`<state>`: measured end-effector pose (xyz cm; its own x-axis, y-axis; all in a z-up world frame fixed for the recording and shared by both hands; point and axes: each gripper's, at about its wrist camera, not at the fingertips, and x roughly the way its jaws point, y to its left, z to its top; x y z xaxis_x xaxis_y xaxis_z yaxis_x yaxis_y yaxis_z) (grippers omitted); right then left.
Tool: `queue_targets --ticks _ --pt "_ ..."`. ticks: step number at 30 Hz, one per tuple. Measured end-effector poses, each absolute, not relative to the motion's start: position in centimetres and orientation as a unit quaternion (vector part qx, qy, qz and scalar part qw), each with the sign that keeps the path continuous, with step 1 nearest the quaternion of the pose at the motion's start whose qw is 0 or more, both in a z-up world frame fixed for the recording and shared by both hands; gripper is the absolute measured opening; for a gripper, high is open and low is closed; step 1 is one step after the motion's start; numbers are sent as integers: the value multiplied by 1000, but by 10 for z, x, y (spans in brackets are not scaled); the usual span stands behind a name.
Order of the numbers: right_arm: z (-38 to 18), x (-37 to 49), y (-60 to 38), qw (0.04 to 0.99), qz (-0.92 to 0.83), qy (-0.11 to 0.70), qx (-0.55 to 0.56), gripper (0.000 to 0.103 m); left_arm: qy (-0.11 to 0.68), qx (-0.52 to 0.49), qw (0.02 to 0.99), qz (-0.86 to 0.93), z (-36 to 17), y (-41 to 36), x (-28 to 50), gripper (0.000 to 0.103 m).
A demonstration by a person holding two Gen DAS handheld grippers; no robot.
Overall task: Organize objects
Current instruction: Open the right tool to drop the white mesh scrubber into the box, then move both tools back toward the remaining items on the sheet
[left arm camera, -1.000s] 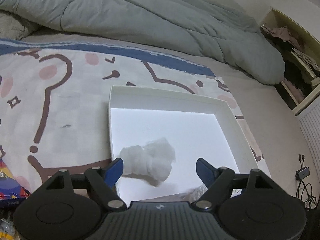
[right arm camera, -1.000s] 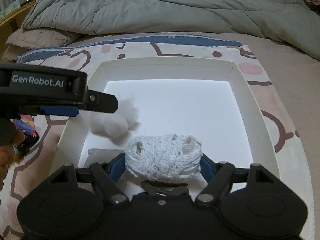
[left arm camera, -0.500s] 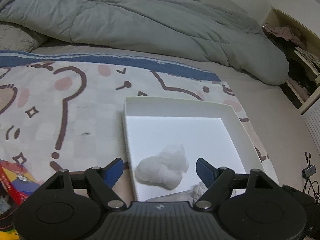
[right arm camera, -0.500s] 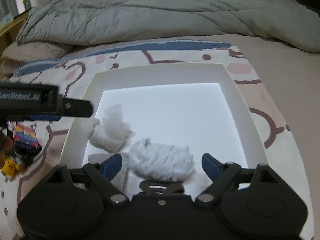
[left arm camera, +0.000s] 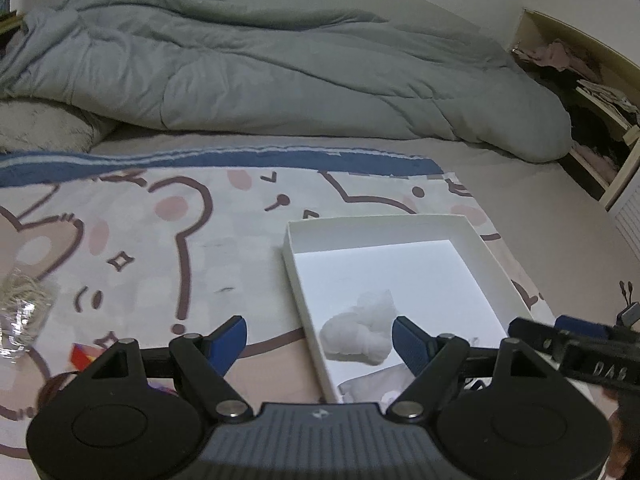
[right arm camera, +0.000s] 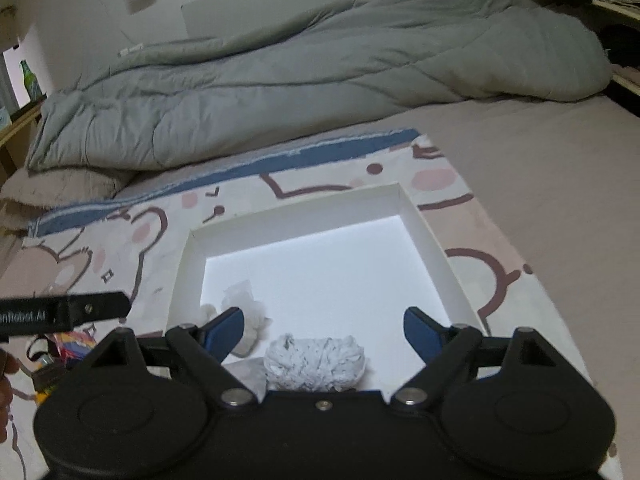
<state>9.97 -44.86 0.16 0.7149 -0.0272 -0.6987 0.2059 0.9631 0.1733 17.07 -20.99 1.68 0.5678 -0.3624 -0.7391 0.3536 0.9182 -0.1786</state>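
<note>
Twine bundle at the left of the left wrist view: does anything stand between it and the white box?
Nothing visible does. The twine bundle lies on the cartoon-print blanket, and only bare blanket separates it from the white box. The left gripper hangs open and empty.

Lace bundle (right arm camera: 316, 364) and tissue wad (left arm camera: 358, 338) lie in box (left arm camera: 384, 226).

A grey duvet (left arm camera: 280, 80) lies bunched behind the cartoon-print blanket (left arm camera: 160, 232).
</note>
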Motion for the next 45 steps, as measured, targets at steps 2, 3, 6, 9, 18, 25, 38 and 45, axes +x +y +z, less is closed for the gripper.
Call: queue_targets --ticks 2,3,6,9,18,25,38,45 --pt "8 94 -447 920 -63 367 123 88 414 -1 887 -203 22 -205 166 80" --pt "11 92 -445 921 -64 365 123 88 413 2 888 -202 25 -202 164 80" --pt "19 86 -440 924 -70 358 116 89 412 9 889 -200 31 -196 157 85" --pt "25 81 -433 923 -85 360 105 89 410 14 891 -193 35 -190 152 92" --pt "40 61 -419 929 -94 351 73 100 400 46 895 -192 39 -181 135 103" --pt "37 55 -413 925 -105 360 66 103 406 49 895 -181 34 -174 131 103" --pt "29 52 -419 918 -128 367 80 103 410 48 894 -172 31 -166 131 103" --pt "28 58 -412 919 -126 365 84 103 413 43 895 -161 30 -153 136 103"
